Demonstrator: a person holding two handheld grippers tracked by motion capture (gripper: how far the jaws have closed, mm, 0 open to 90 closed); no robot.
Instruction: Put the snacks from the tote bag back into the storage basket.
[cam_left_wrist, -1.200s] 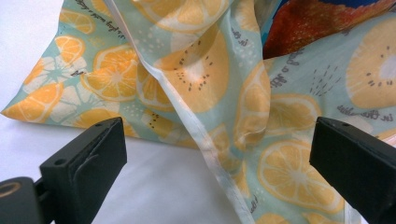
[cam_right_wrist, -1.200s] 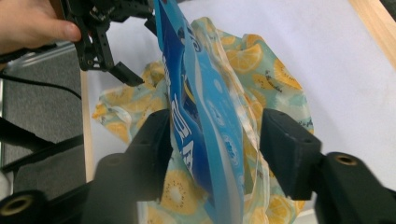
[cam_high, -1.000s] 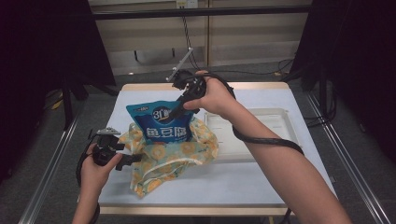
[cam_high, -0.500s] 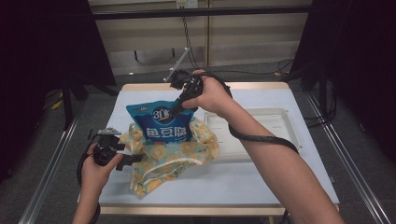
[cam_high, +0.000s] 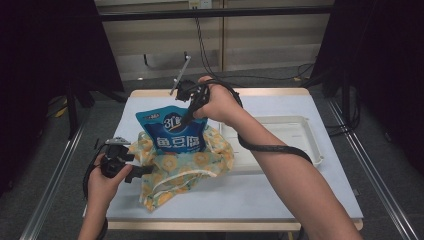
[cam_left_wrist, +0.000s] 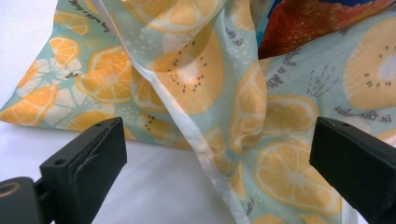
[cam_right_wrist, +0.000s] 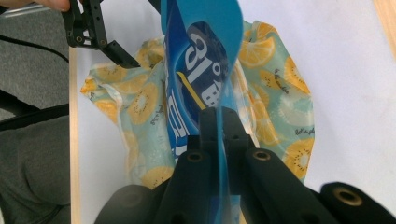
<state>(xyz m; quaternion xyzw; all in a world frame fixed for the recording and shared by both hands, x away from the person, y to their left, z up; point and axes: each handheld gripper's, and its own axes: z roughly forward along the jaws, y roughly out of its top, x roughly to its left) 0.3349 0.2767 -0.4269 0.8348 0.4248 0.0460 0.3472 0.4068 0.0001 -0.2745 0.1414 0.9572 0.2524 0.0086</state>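
A blue snack bag (cam_high: 171, 131) with white lettering stands upright inside a light-green cloth bag printed with orange slices (cam_high: 192, 165) in the middle of the white table. My right gripper (cam_high: 187, 120) is shut on the snack bag's upper right edge; in the right gripper view the blue snack bag (cam_right_wrist: 201, 56) runs up from between my shut right gripper (cam_right_wrist: 219, 122). My left gripper (cam_high: 145, 170) stands open at the cloth's left edge. In the left gripper view the cloth bag (cam_left_wrist: 196, 93) hangs ahead of the wide-apart jaws of my left gripper (cam_left_wrist: 219, 158), with its white hem dropping between them.
A shallow white tray (cam_high: 300, 131) lies to the right of the cloth bag, under my right forearm. The right gripper's black cable (cam_high: 272, 148) loops over that arm. Bare white table (cam_high: 240, 195) lies in front of the cloth; the wooden front edge is close to my left hand.
My right hand has shifted slightly to the left with the snack bag still pinched. The left gripper and the cloth bag stay put.
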